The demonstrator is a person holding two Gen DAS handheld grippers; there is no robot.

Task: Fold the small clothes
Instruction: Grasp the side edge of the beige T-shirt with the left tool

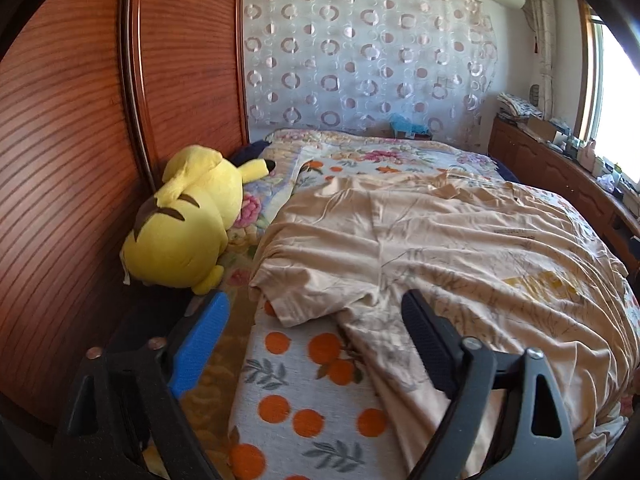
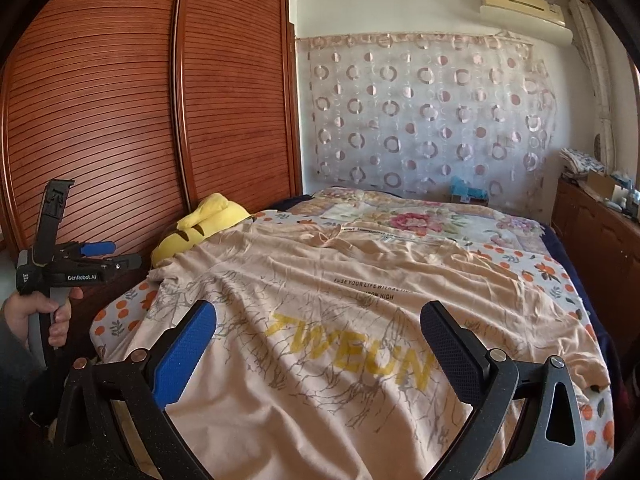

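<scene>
Left wrist view shows your left gripper [image 1: 316, 320] spread wide with nothing between its jaws, poised over the sleeve [image 1: 296, 292] at the near left corner of the T-shirt [image 1: 460, 240]. The T-shirt lies flat on the bed [image 1: 304, 392], print side up (yellow lettering facing the ceiling). Your right gripper [image 2: 318, 330] also stands open and empty, over the T-shirt's printed middle. You look to be at the start of the first fold, with nothing yet grasped. Next, you likely need to lower the left gripper onto the sleeve edge, pinching cloth only and not the bed cover beneath. The yellow plush toy [image 1: 188, 220] sits just beside that corner, so keep clear of it.
</scene>
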